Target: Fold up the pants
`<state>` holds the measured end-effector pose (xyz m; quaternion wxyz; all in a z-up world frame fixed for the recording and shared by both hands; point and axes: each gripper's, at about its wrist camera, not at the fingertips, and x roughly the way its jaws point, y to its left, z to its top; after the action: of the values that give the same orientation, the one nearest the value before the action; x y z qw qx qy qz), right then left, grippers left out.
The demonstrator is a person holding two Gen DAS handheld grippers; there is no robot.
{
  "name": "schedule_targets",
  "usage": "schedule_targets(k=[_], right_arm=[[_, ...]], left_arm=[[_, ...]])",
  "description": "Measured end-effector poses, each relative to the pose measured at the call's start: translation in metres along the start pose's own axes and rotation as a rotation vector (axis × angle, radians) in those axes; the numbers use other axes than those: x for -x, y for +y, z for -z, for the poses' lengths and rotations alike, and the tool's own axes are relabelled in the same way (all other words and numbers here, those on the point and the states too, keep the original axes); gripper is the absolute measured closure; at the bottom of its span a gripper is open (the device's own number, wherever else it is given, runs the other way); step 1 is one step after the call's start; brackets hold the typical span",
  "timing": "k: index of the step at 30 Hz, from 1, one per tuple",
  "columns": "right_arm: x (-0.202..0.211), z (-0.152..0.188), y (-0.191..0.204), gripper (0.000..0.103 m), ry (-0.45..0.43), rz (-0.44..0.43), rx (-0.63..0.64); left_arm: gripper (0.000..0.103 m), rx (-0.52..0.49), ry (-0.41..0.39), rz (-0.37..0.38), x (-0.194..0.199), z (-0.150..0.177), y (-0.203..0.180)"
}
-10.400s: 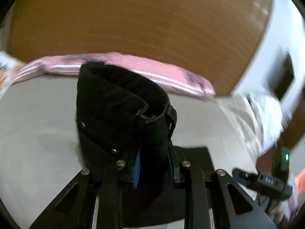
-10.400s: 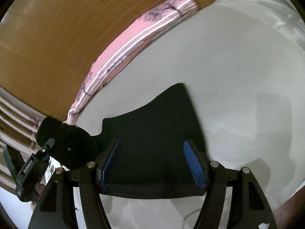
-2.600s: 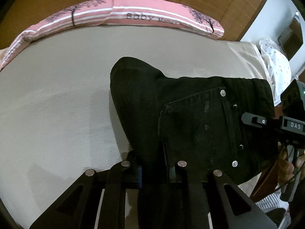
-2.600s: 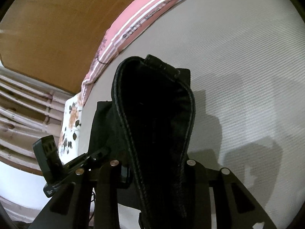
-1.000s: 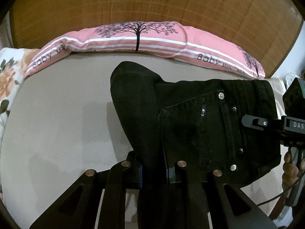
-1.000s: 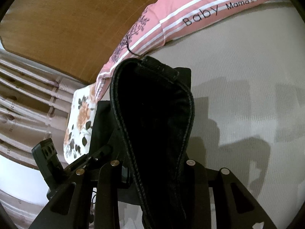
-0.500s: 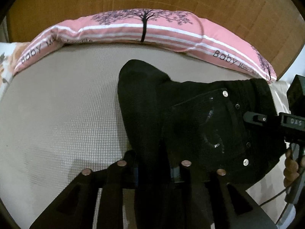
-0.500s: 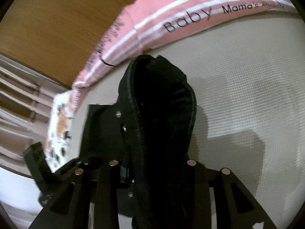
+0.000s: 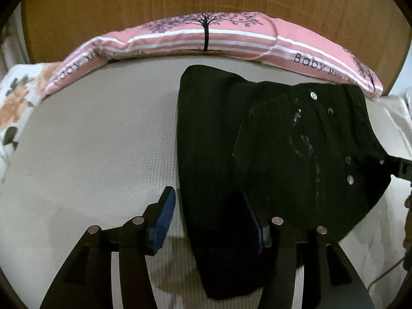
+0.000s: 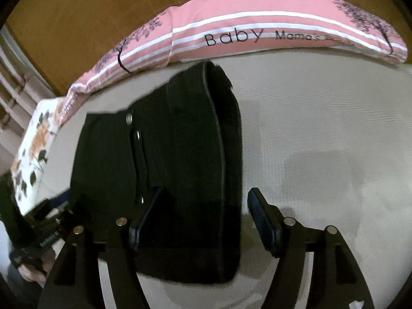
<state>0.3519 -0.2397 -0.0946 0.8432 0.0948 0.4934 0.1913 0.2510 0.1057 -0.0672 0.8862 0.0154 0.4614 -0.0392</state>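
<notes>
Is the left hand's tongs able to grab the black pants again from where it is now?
Probably yes. The left tongs have just been opening and stand open, with the edge of the pants between the pads but not pinched. Nothing lies between them on the bed.

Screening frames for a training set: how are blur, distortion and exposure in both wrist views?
Left wrist: heavy fisheye bowing of the long pink striped pillow; folded black denim pants underexposed, only rivets glinting; slightly soft. Right wrist: same barrel distortion; motion smear on the pants' left edge and the other handheld gripper; grey shadows on the beige mattress.
</notes>
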Motion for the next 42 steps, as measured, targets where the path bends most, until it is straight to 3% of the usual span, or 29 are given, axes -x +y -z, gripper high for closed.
schedule_targets(k=[8,13,26,42], right_arm=[[0.043,0.023,0.013,0.036,-0.08,0.081,0.014],[0.075,0.043,0.037,0.031,-0.142,0.118,0.073],[0.129,0.097,0.083,0.006,-0.268,0.128,0.136],[0.147,0.124,0.094,0.003,-0.288,0.147,0.144]], left_arm=[[0.05,-0.035,-0.026,-0.143,0.047,0.02,-0.017],[0.049,-0.002,-0.052,-0.182,0.081,0.039,-0.023],[0.041,0.039,-0.114,-0.212,0.15,0.08,-0.043],[0.04,0.04,-0.123,-0.209,0.167,0.098,-0.056]])
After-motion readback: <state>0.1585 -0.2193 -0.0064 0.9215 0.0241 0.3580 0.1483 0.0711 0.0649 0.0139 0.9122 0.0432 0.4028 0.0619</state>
